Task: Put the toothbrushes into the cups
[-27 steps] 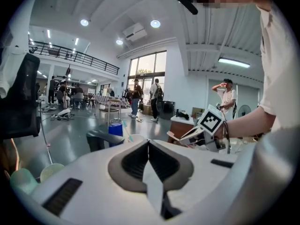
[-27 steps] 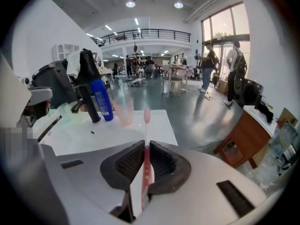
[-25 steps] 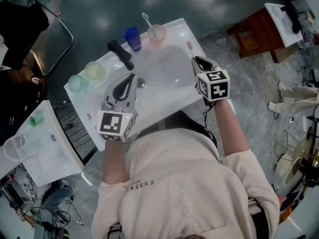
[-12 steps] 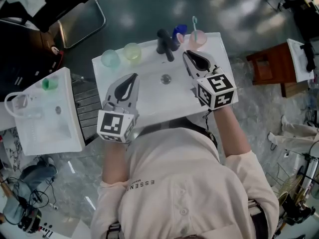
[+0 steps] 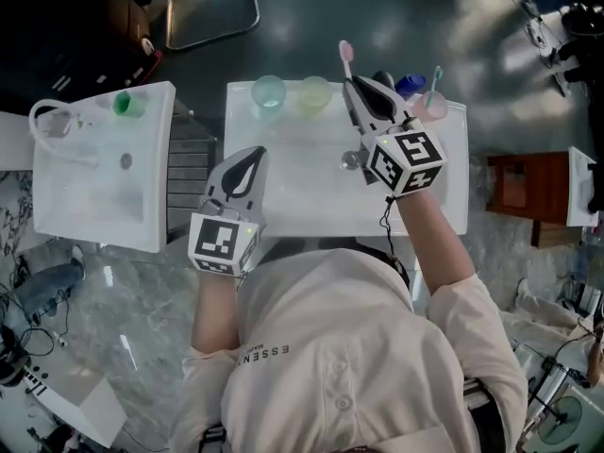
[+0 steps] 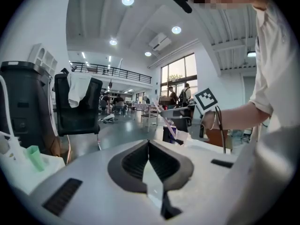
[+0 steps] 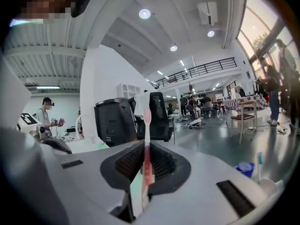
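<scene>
Toothbrush (image 7: 147, 121) upright, clamped between right gripper (image 7: 145, 149) fingers, head above tips; left gripper (image 6: 149, 144) fingers together, empty.

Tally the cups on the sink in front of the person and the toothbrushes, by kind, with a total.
Cups: 4 (teal cup, green cup, blue cup, pink cup)
Toothbrushes: 2 (pink toothbrush in the right gripper, teal toothbrush in the pink cup)
Total: 6
</scene>
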The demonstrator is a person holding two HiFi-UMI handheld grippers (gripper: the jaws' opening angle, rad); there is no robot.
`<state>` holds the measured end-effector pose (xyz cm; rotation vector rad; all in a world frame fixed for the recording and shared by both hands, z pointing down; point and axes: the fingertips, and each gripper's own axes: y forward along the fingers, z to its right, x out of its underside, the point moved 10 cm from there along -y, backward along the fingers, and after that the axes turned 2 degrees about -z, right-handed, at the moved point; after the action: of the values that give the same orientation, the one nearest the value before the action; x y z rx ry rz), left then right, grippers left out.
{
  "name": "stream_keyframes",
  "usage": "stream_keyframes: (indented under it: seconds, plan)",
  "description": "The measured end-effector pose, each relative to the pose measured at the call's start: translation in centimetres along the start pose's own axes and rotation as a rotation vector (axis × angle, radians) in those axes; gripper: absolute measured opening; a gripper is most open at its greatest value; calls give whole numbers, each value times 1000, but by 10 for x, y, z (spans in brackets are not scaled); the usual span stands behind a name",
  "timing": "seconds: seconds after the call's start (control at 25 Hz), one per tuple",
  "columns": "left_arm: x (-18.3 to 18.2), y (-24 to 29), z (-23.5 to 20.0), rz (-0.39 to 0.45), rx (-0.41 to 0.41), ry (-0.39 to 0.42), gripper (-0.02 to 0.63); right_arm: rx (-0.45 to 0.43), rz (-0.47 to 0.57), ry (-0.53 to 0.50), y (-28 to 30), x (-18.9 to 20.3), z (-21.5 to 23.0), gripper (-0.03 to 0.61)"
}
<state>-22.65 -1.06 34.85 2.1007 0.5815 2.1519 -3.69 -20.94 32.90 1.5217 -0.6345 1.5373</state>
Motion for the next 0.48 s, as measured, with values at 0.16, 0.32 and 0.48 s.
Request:
stream_keyframes:
  seconds: [0.16,0.32,0.48]
  plan:
    - [9,-7,-13,-19,-51,-37,2,-30,63,-41,29,1,-6,49]
    - [19,-14,-18,-29,-99,-71,2,-74,86,-28,54,14,-3,49]
    - [30,-17,-22,-54,-132,-103,2,-67,78,-26,76,29,6,49]
